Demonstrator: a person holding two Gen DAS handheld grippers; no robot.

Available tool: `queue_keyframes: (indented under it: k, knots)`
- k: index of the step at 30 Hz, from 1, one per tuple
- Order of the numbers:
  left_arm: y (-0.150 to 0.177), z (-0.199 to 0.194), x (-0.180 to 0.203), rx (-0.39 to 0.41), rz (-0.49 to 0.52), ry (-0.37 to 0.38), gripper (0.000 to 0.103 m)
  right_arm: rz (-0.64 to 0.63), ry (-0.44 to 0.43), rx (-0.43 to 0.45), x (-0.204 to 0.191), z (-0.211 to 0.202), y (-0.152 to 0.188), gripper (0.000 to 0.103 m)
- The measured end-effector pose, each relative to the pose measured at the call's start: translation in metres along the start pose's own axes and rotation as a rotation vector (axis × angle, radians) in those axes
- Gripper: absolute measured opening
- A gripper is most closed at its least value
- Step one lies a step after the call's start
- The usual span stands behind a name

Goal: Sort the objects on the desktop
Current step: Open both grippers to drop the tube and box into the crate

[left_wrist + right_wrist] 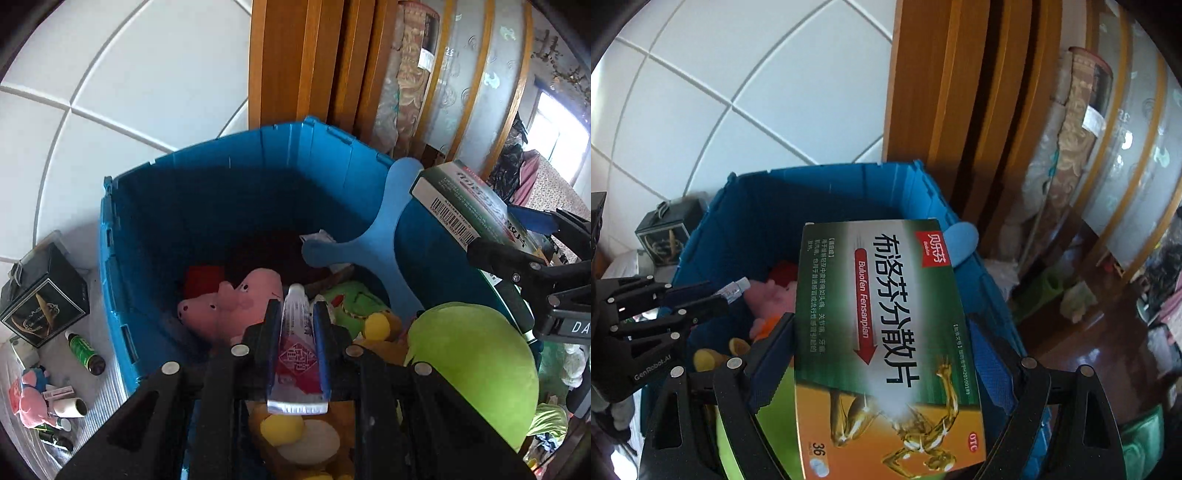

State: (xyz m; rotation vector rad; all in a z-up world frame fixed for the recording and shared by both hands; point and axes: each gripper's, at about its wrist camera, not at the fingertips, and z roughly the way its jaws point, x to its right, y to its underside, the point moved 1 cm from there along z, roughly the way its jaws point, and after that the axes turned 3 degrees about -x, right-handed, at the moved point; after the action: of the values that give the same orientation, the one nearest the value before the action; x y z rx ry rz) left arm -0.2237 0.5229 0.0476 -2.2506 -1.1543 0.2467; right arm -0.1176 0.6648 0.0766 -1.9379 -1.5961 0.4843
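Your left gripper (297, 325) has its jaws clamped tight on a small white tube (295, 332) with red print, cap end pointing forward over the blue bin (207, 206). Your right gripper (882, 354) has its jaws spread wide, gripping a green-and-orange medicine box (882, 332) by its long sides; the box sits flat, printed face up, above the bin's near-right part. From the left wrist view that box (472, 206) shows at the bin's right rim, barcode end toward the bin.

Inside the bin: pink pig plush (229, 306), a red item behind it, a green plush (351, 306) with yellow bits, a light blue three-armed foam piece (373, 229) leaning on the right wall. A big lime-green plush (476, 369) sits at the bin's near-right corner.

Outside the bin's left wall, on the desk: black box (44, 299), green bottle (86, 350), small pink plush (31, 398), white roll (70, 408). Tiled wall behind, wooden frame at the far right corner.
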Motion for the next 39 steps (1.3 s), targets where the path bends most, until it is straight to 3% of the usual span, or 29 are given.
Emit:
queue_keyframes:
  k: [7, 11, 14, 16, 18, 27, 33, 39]
  knots:
    - [0.005, 0.017, 0.003, -0.081, -0.006, -0.029, 0.017, -0.028, -0.068, -0.115, 0.010, 0.047, 0.011, 0.089]
    - [0.017, 0.010, 0.006, -0.077, 0.014, -0.043, 0.018, -0.001, -0.101, -0.118, 0.013, 0.040, 0.011, 0.094]
    - [0.024, 0.003, 0.010, -0.065, 0.040, -0.053, 0.033, -0.020, -0.108, -0.072, 0.016, 0.017, 0.019, 0.103]
    - [0.029, -0.007, 0.012, -0.037, 0.052, -0.063, 0.053, -0.041, -0.095, -0.051, 0.016, -0.004, 0.028, 0.103]
    - [0.035, -0.017, 0.014, -0.010, 0.054, -0.065, 0.061, -0.061, -0.083, -0.044, 0.013, -0.019, 0.037, 0.103]
    - [0.057, -0.064, 0.014, 0.060, 0.065, -0.032, 0.067, -0.067, -0.075, -0.059, -0.005, -0.047, 0.060, 0.103]
    - [0.079, -0.101, -0.018, 0.122, 0.030, -0.043, 0.073, -0.111, -0.074, -0.047, -0.040, -0.056, 0.060, 0.103]
    - [0.115, -0.132, -0.083, 0.157, -0.058, -0.099, 0.076, -0.172, -0.112, -0.009, -0.099, -0.061, 0.051, 0.103]
